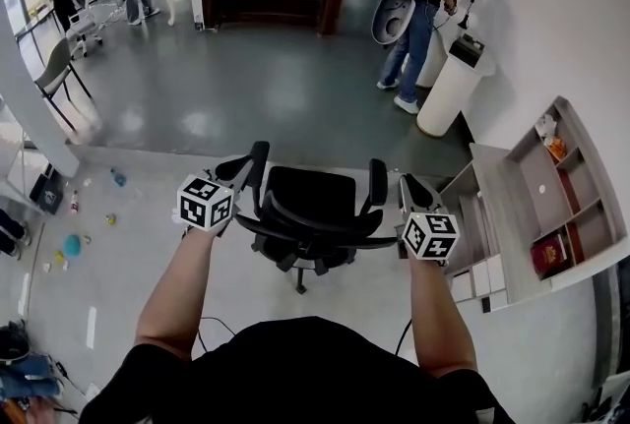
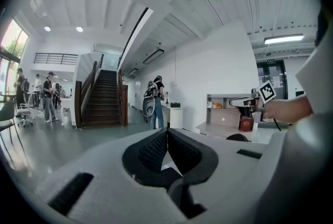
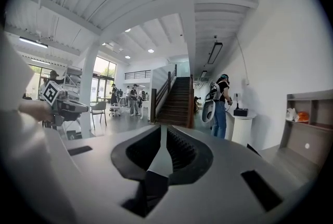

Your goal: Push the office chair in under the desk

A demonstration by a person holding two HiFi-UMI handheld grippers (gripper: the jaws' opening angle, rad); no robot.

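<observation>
You hold both claws pinched fully together with nothing between the jaws. That suits this job, since closed tips make stiff, blunt pushers and the chair needs shoving, not gripping. Your left claw point(image 1: 228, 172) sits just beside the left armrest point(image 1: 254, 162) of the office chair point(image 1: 313, 206), and your right claw point(image 1: 408, 188) sits just beside the right armrest point(image 1: 378, 182). You therefore flank the chair from behind its backrest, though I cannot tell whether either tip actually touches the frame. The chair stands on the open floor just to the left of the surface point(image 1: 497, 201), with its seat not yet under it and facing ahead, not toward it. Having a claw on each side probably lets you steer the castors. To swing the chair right toward the surface, you would likely press harder with the left and guide with the right. Uneven pressure could spin the seat instead of rolling the base.
</observation>
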